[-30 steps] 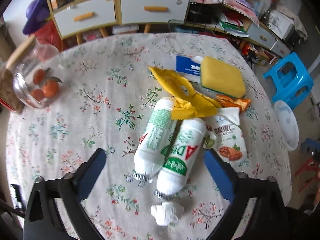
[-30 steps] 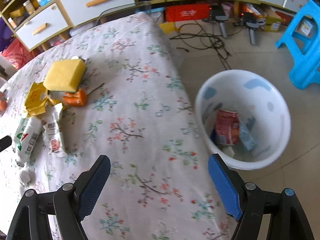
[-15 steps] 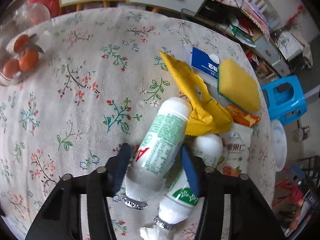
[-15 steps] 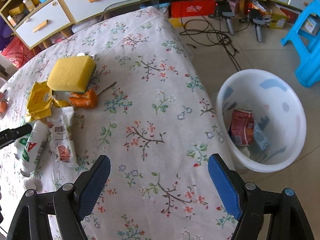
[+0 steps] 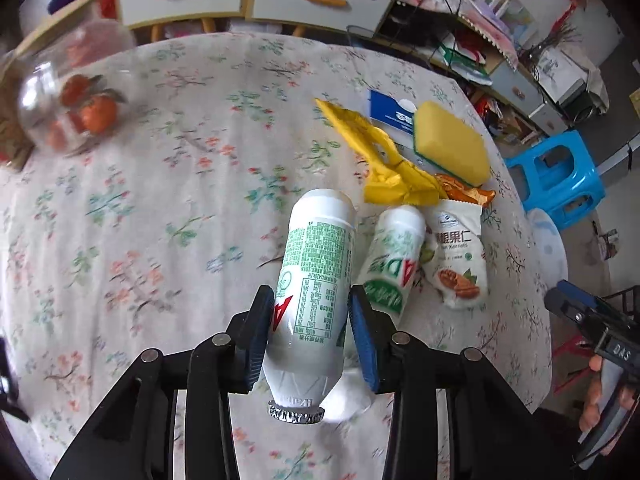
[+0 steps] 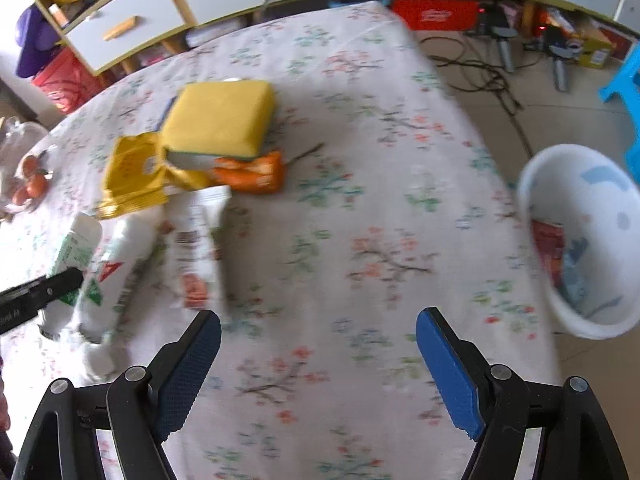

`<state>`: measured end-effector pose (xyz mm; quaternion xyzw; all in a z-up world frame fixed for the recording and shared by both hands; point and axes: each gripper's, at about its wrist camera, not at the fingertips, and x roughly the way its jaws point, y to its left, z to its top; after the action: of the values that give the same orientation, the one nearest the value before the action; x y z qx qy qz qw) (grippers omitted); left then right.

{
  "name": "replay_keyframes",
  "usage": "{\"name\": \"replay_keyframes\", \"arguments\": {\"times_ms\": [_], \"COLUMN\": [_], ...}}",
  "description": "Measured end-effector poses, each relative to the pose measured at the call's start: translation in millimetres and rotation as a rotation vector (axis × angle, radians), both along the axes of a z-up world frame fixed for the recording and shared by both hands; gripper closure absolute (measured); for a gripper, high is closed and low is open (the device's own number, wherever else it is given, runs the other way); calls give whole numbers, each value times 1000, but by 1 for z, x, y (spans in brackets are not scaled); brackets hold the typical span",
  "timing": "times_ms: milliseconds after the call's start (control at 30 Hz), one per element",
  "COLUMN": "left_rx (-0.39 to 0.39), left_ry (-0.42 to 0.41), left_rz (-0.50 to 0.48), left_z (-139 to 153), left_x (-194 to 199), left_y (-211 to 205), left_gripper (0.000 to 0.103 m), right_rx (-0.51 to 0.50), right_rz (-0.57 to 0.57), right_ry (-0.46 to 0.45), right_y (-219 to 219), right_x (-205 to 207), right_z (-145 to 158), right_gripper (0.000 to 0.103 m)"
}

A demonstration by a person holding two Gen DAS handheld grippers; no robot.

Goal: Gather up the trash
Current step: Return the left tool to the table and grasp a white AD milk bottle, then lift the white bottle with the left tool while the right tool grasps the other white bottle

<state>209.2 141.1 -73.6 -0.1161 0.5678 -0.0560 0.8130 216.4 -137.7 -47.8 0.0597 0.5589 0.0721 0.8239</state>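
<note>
1. The left claw (image 5: 310, 334) clamped a white bottle (image 5: 316, 280) by its lower body, foil mouth nearest, probably for binning.
2. The right claw (image 6: 318, 354) hung wide and unladen above the tabletop (image 6: 360, 220).
3. Farther off, the bin (image 6: 580, 240) stood on the floor; blur obscured its contents.

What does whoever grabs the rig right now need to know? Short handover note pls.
Left gripper: shut on the white bottle, near its foil-capped neck.
Right gripper: open, empty, above the tablecloth.
On the table: second bottle, nut packet, yellow wrapper, orange wrapper, crumpled tissue under the held bottle. Also a yellow sponge, probably not trash.
Bin sits on the floor past the table's edge, with some wrappers inside.
Left: bin the held bottle, then the rest.
</note>
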Motion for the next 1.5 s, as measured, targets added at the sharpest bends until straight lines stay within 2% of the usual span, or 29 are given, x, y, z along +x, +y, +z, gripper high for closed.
{"name": "replay_keyframes", "arguments": {"times_ms": [333, 567, 933, 1000, 1100, 1200, 1500], "left_rx": [29, 25, 16, 15, 15, 13, -31], "left_ry": [-15, -24, -30, -30, -31, -37, -89], "left_rz": [80, 102, 87, 86, 85, 85, 72], "left_z": [0, -3, 0, 1, 2, 5, 26], "left_x": [-41, -56, -63, -65, -65, -64, -62], "left_y": [59, 77, 82, 84, 82, 79, 61], "left_gripper": [63, 63, 63, 63, 63, 63, 63], "right_rx": [60, 79, 115, 106, 87, 95, 140], "right_rz": [112, 167, 136, 132, 143, 163, 192], "right_ry": [21, 40, 105, 103, 90, 97, 79], "right_y": [83, 131, 155, 156, 157, 156, 137], "right_x": [8, 17, 33, 33, 33, 32, 22], "right_z": [-14, -30, -59, -61, -60, -60, -39], "right_gripper": [19, 19, 20, 23, 36, 61, 62]}}
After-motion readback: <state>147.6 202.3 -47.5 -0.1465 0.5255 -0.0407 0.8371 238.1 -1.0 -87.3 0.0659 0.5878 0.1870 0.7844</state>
